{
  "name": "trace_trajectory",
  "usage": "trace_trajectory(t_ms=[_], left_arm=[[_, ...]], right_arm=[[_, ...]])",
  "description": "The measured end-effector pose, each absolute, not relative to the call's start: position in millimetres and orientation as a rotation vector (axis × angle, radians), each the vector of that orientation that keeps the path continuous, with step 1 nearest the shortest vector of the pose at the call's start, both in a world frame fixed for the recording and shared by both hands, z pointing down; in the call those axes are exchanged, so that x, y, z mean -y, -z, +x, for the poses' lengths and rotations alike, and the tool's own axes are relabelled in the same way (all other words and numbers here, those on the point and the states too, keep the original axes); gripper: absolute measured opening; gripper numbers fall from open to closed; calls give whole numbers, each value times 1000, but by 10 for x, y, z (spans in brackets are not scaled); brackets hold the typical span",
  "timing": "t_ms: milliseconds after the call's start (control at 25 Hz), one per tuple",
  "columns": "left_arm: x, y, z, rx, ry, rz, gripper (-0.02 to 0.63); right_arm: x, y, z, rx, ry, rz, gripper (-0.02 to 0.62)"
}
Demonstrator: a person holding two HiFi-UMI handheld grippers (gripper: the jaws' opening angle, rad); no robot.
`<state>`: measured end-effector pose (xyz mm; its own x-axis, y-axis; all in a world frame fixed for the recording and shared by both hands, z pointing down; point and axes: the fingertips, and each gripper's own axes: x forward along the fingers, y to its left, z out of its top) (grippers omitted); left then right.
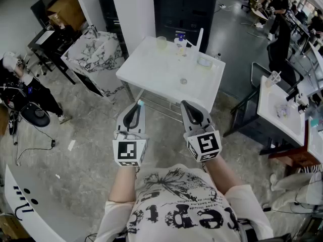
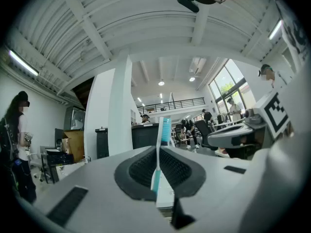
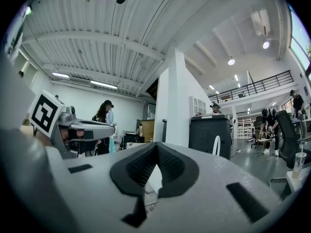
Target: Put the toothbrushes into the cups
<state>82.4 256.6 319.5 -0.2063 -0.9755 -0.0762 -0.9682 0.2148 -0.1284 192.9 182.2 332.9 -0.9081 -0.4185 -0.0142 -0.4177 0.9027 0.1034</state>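
Head view: the left tool (image 1: 137, 107) and the right tool (image 1: 186, 107) are held level, side by side, short of the white surface (image 1: 151, 72). A teal-tipped toothbrush (image 1: 140, 104) projects from the left tool. A pale cup (image 1: 161, 43) stands near the surface's far edge, well apart from both tools. Left gripper view: the jaws are clamped on the toothbrush handle, bristle head uppermost. Right gripper view: the jaws meet at their tips, with nothing between them. The step in hand appears to be carrying the toothbrush. The next move calls for reaching over the cup and lowering the handle inside before release.
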Motion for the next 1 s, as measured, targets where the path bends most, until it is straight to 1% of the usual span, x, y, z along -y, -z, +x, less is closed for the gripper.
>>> trace_trajectory(t_ms=[240, 480, 680, 1000], left_arm=[[-2642, -3242, 581, -2353, 69, -1894, 23], [-2736, -3356, 326, -2355, 60, -1934, 23], [-2822, -3549, 71, -2387, 65, -1990, 23], [-2523, -3744, -274, -2416, 129, -2000, 23]], right_arm=[[-1867, -3423, 1716, 3037, 121, 686, -9], [-1912, -3532, 1515, 3050, -3, 753, -8], [-1962, -3731, 1277, 2994, 10, 780, -8], [-1639, -4013, 899, 2952, -20, 762, -8]])
